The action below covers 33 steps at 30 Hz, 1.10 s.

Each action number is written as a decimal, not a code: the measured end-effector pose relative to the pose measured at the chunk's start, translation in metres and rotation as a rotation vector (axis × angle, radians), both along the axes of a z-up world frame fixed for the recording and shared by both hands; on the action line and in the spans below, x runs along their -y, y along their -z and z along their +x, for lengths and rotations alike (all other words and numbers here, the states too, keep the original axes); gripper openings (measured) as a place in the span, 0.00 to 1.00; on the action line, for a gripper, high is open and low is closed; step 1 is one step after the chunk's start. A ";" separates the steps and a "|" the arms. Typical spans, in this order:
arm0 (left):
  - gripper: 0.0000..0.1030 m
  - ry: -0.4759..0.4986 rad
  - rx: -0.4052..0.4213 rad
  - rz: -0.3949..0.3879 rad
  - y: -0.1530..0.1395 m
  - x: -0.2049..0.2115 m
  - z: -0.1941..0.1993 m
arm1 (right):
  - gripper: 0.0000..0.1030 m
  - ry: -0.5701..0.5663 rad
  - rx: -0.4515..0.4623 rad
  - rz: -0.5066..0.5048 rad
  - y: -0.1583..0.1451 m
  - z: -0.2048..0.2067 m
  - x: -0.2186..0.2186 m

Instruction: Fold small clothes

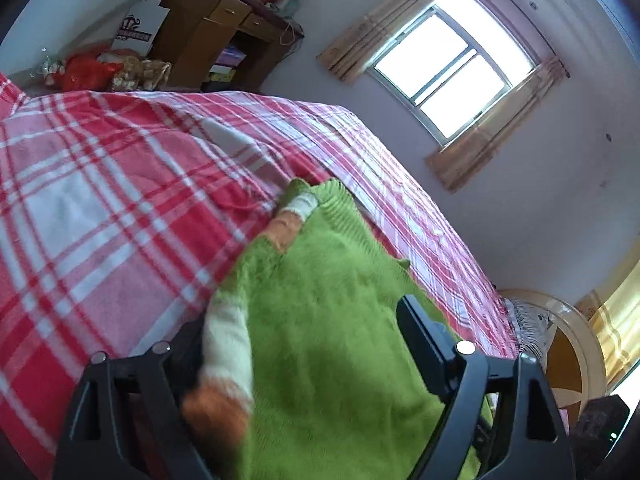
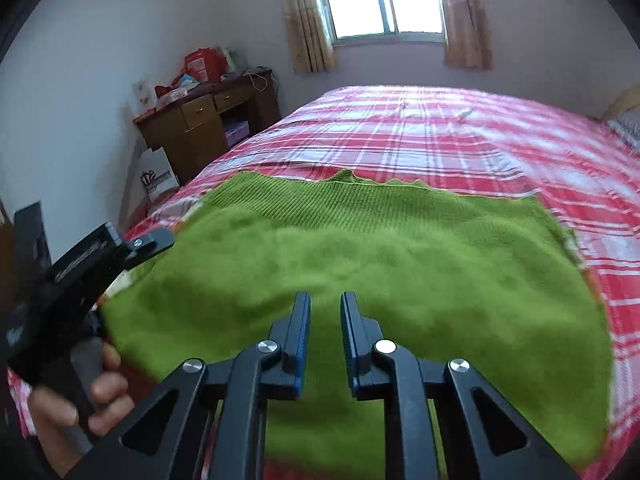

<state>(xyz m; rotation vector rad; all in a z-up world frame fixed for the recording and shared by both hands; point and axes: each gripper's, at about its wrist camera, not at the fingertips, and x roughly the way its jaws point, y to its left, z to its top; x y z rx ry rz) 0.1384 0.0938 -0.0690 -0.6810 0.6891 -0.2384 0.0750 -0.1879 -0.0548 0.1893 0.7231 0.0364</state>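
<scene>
Now I'm mid-fold: the sweater [image 2: 352, 256] lies on the bed [image 2: 460, 132]. My left gripper [image 1: 304, 344] gapes around its sleeve [image 1: 226, 344]; the right gripper [image 2: 325, 304], nearly clenched, grasps nothing. Next, pinch that sleeve.

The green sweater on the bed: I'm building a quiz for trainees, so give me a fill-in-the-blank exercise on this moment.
1. The green sweater lies on a bedspread checked in white and ____.
2. The sleeve beside the left gripper has a white band and an ____ cuff.
3. Daylight enters through a ____ flanked by curtains.
4. The left gripper's jaws stand ____ apart than those of the right gripper.

Missing words: red; orange; window; wider
</scene>
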 end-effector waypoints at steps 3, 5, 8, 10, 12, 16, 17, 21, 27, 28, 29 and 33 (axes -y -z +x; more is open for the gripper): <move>0.72 0.004 -0.006 0.043 0.002 0.005 0.005 | 0.15 -0.019 -0.055 0.067 0.027 0.009 0.001; 0.62 0.009 0.000 0.071 0.004 0.006 0.005 | 0.15 -0.017 -0.051 0.116 0.027 0.006 0.007; 0.33 -0.011 -0.010 0.048 0.005 0.001 0.006 | 0.13 -0.014 -0.045 0.162 0.029 0.004 0.013; 0.26 -0.005 -0.011 0.064 0.002 -0.001 0.007 | 0.13 -0.013 -0.043 0.160 0.029 0.003 0.012; 0.23 -0.004 0.000 0.105 -0.004 0.004 0.006 | 0.13 -0.012 -0.043 0.145 0.027 0.003 0.007; 0.21 0.033 0.086 0.229 -0.032 0.029 -0.003 | 0.13 -0.008 -0.031 0.171 0.025 0.002 0.013; 0.20 0.045 0.103 0.252 -0.037 0.035 -0.004 | 0.13 -0.004 -0.017 0.196 0.022 -0.002 0.017; 0.16 0.132 0.199 0.417 -0.061 0.077 -0.018 | 0.13 0.056 0.021 0.217 0.010 -0.026 0.035; 0.04 0.322 0.301 0.604 -0.063 0.155 -0.047 | 0.13 0.149 0.016 0.184 0.003 -0.059 0.075; 0.04 0.357 0.294 0.621 -0.058 0.168 -0.050 | 0.13 0.157 0.011 0.180 0.003 -0.062 0.080; 0.04 0.380 0.284 0.638 -0.053 0.179 -0.051 | 0.13 0.167 0.006 0.183 0.005 -0.066 0.086; 0.04 0.421 0.229 0.689 -0.034 0.205 -0.052 | 0.14 0.187 -0.022 0.201 0.019 -0.077 0.101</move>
